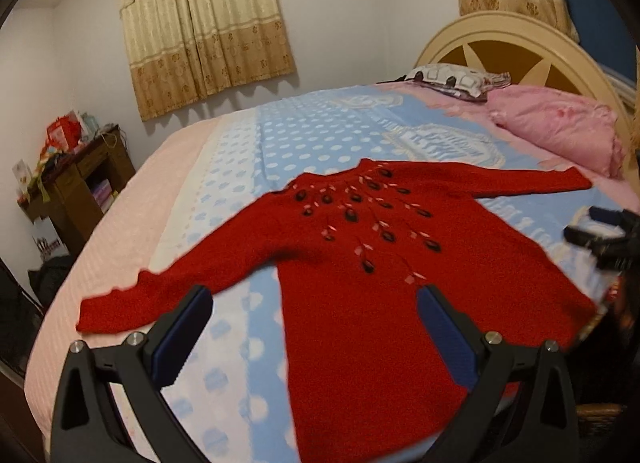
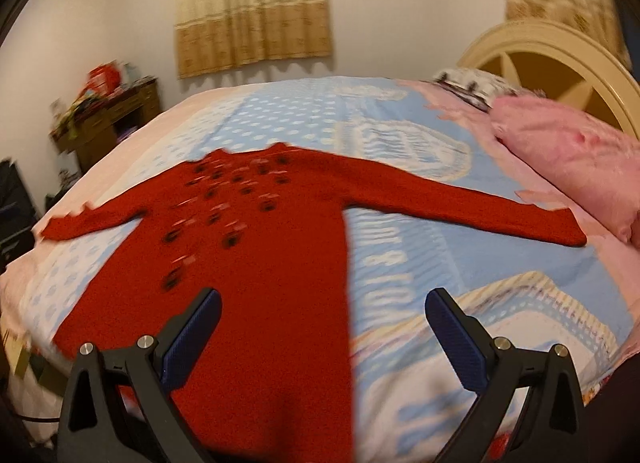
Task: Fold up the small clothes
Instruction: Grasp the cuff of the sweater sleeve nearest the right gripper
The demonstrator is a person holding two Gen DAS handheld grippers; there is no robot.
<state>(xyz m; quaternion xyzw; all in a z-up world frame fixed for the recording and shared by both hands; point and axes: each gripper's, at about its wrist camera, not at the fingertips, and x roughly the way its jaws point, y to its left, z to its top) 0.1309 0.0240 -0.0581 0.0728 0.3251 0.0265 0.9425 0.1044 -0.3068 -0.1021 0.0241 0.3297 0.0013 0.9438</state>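
Note:
A red knitted sweater with dark and pink flower trim on its chest lies flat on the bed, both sleeves spread wide. In the left wrist view my left gripper hovers open above the hem side, its fingers straddling the sweater's left edge and armpit. The right gripper shows at the right edge of that view, beside the sweater's right side. In the right wrist view the sweater is blurred, and my right gripper stands open over its lower right edge, holding nothing.
The bed has a blue dotted cover over a pink sheet. A pink pillow and a patterned pillow lie by the cream headboard. A cluttered wooden cabinet stands by the far wall.

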